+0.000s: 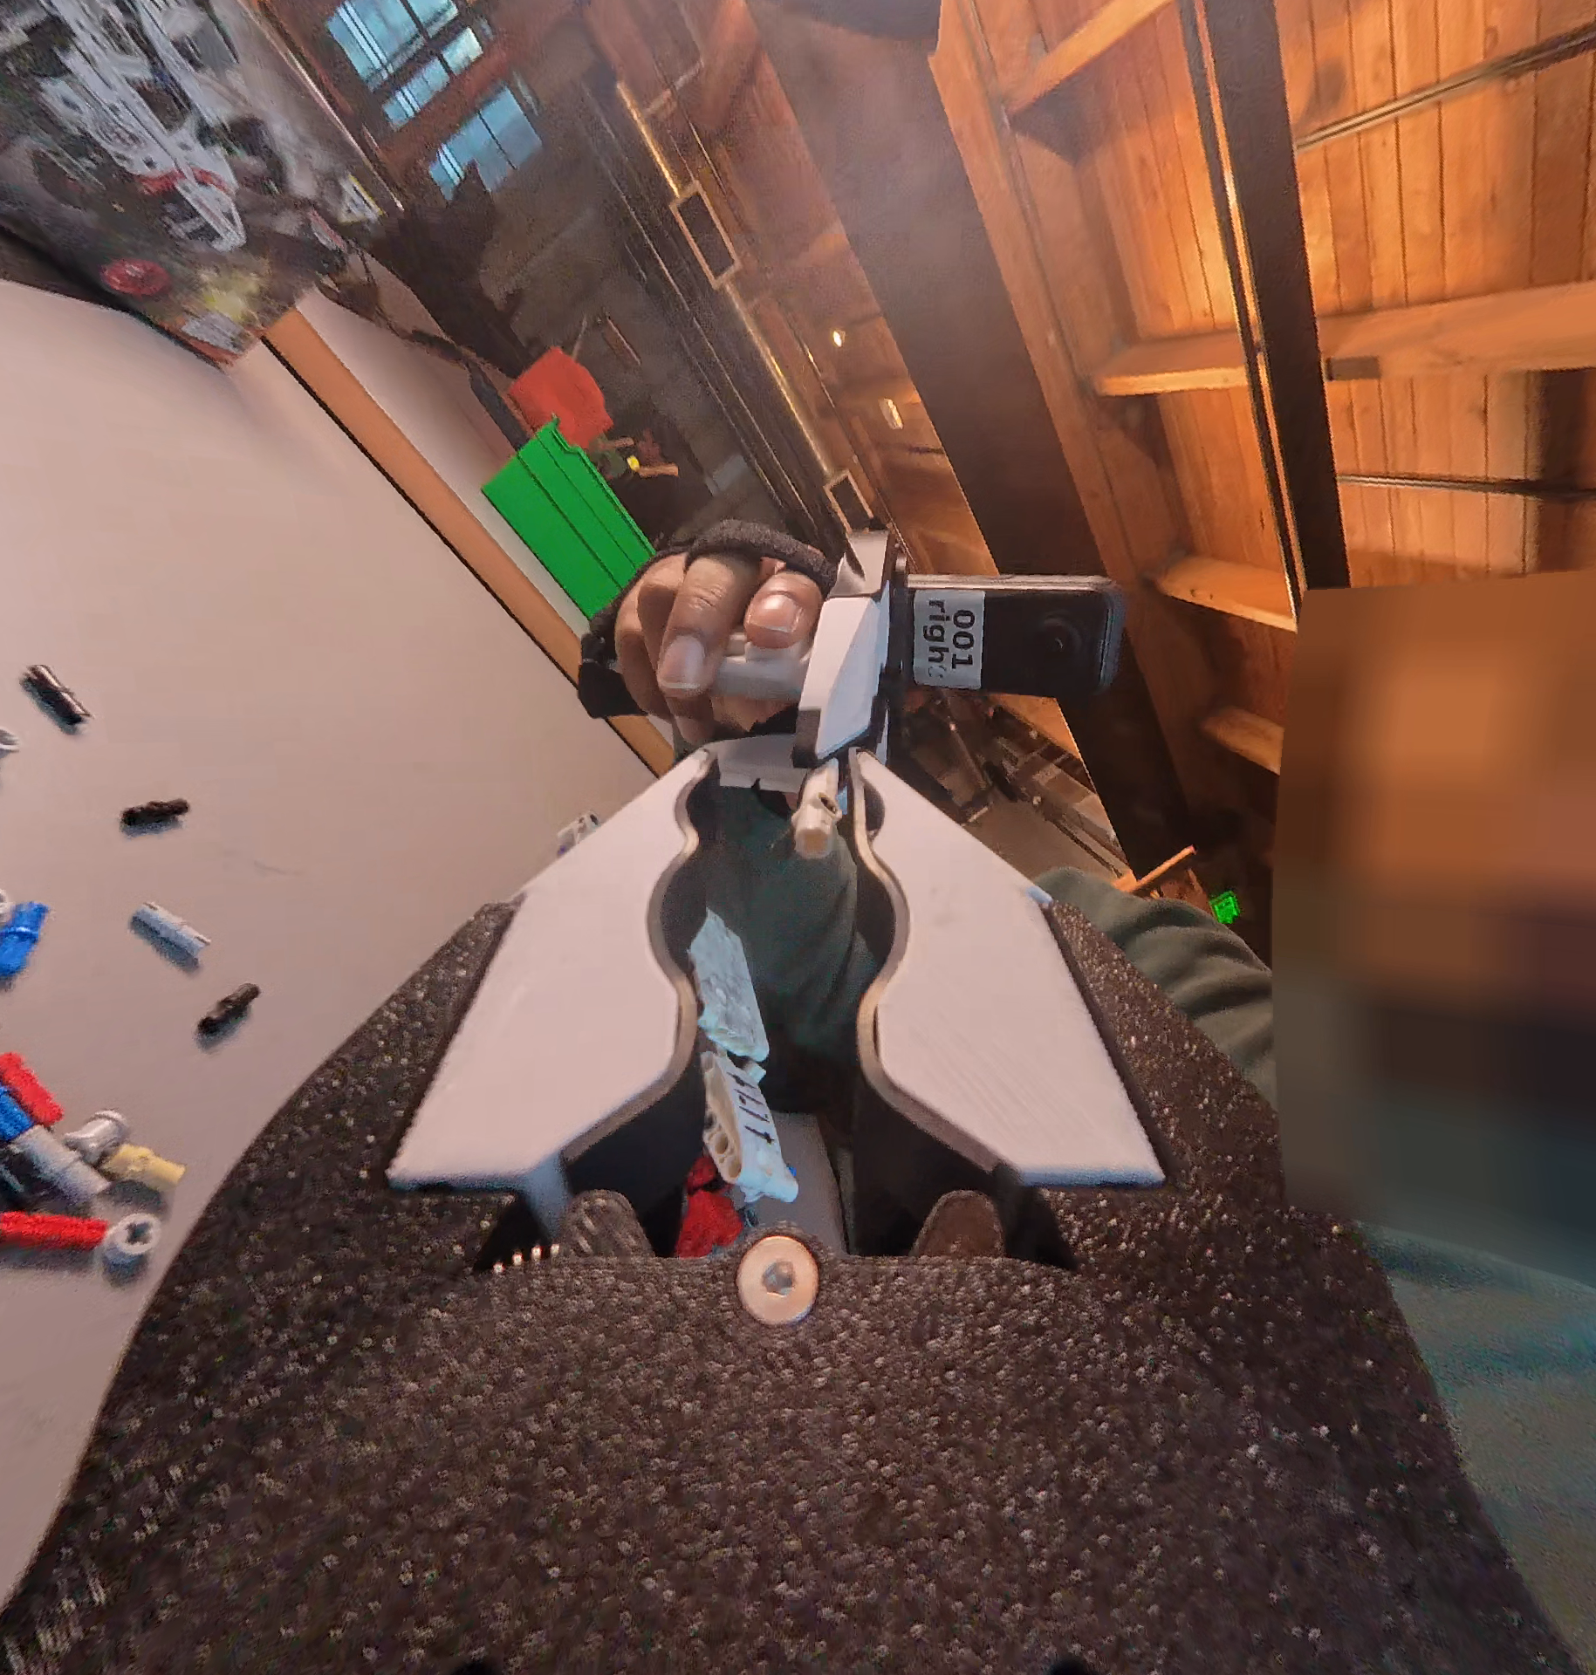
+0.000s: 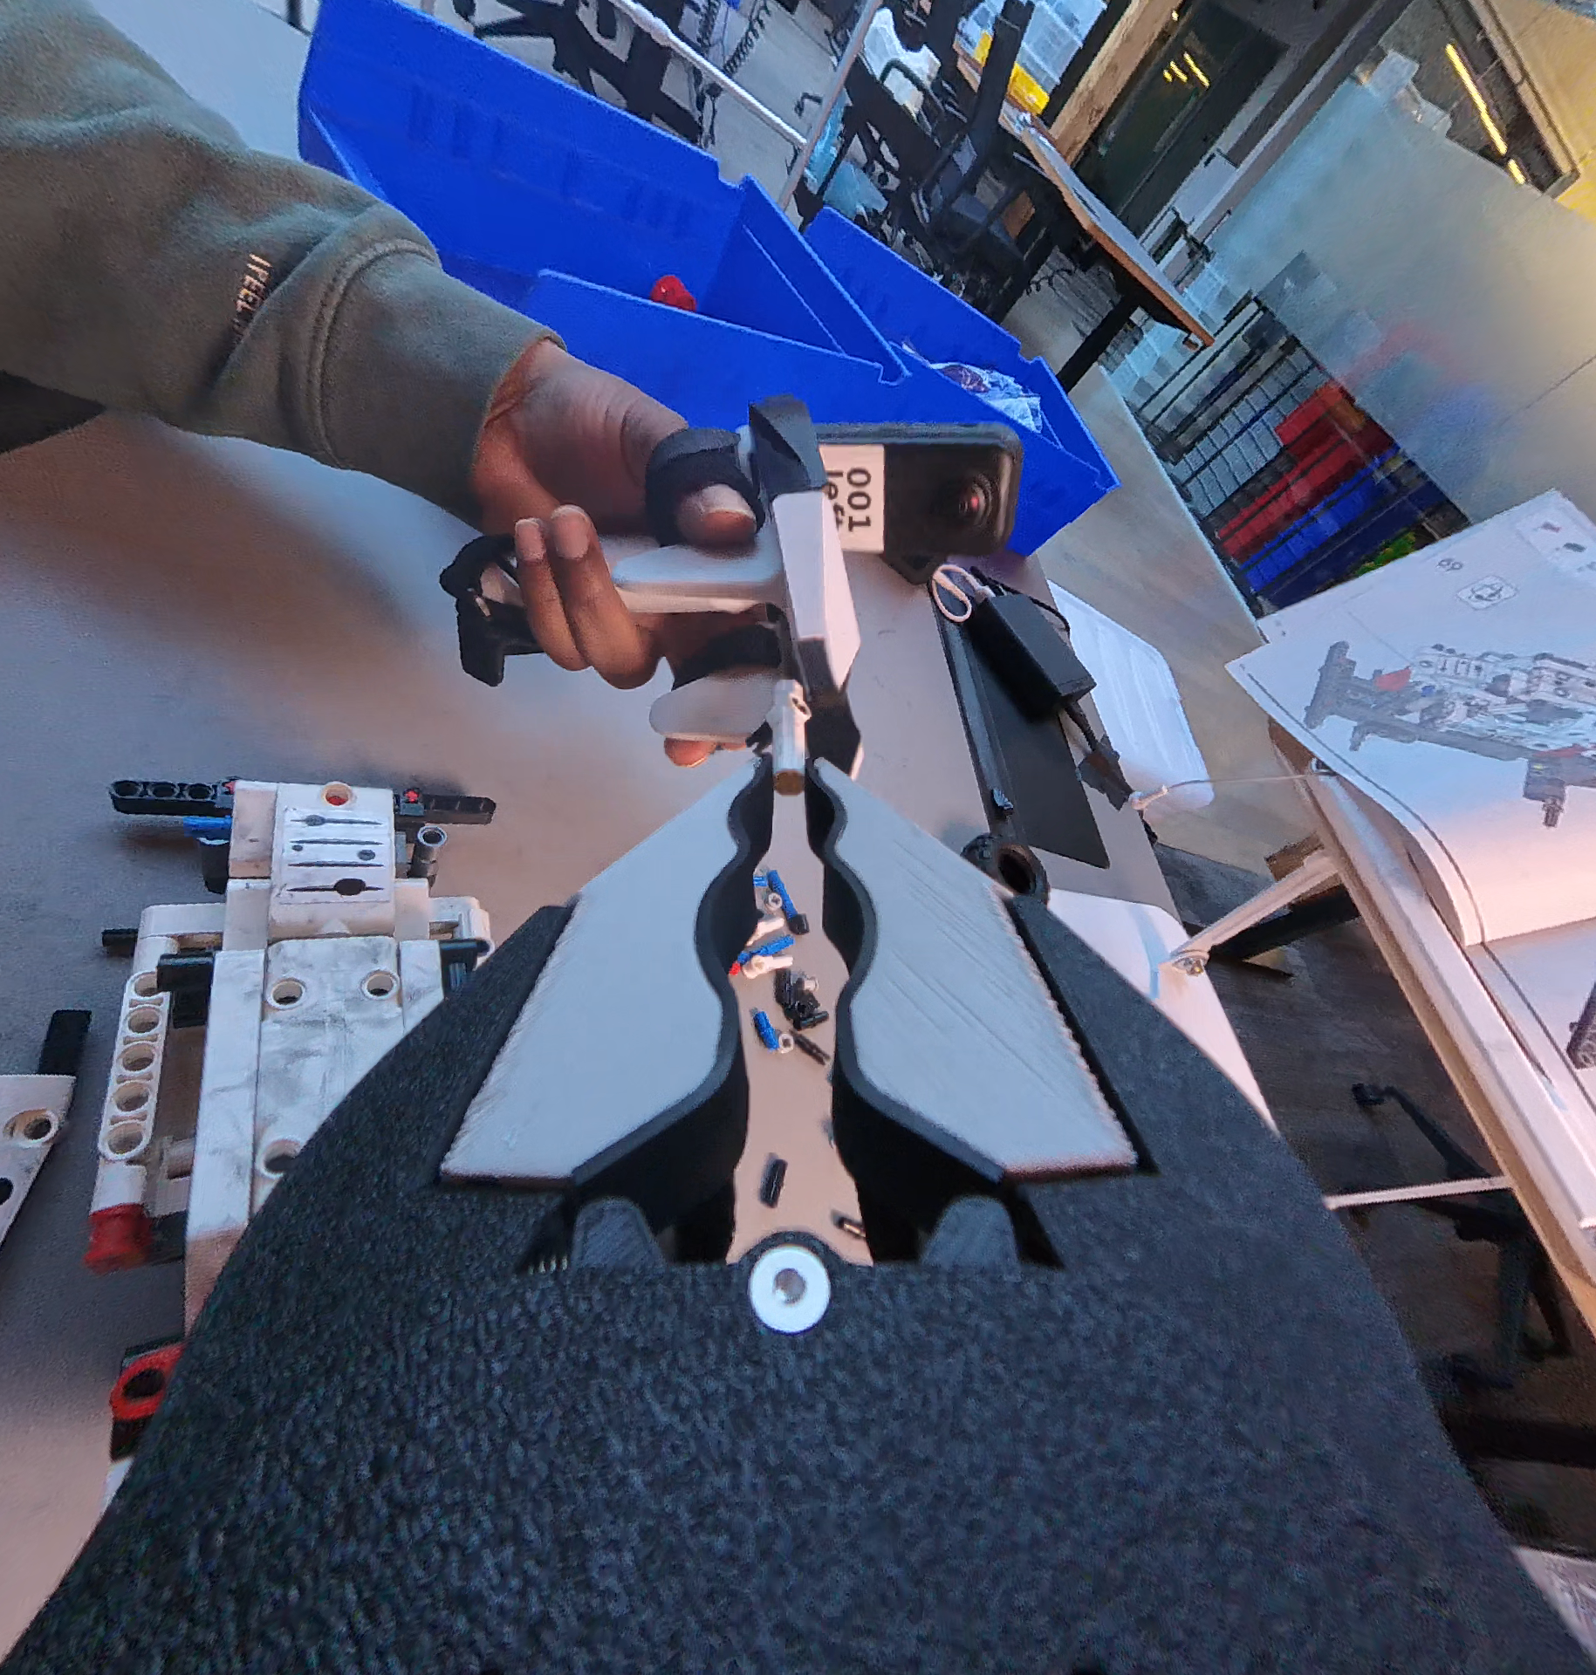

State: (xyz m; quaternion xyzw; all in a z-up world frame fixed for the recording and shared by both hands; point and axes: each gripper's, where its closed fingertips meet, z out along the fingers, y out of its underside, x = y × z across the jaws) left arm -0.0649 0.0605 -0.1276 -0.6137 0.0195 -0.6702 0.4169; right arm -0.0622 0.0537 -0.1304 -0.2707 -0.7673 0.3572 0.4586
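Note:
My right gripper [image 2: 787, 781] is held above the table, its tips closed on the near end of a small beige connector pin [image 2: 787, 739]. The pin points at my left gripper, which a hand [image 2: 585, 508] holds facing mine. In the left wrist view my left gripper [image 1: 780, 766] is open. The pin [image 1: 815, 816] sits between its tips, close to the right finger [image 1: 875, 816], with a gap on the other side. A hand [image 1: 703, 625] holds the right gripper just beyond.
Loose small pins and bushes [image 1: 69, 1151] lie on the grey table [image 1: 277, 634]. A white brick model [image 2: 304, 952] stands at the left. Blue bins [image 2: 685, 272], a green bin [image 1: 567, 517], a black adapter [image 2: 1030, 653] and an open instruction booklet [image 2: 1456, 725] lie around. Left and right tips are no more than a few centimetres apart.

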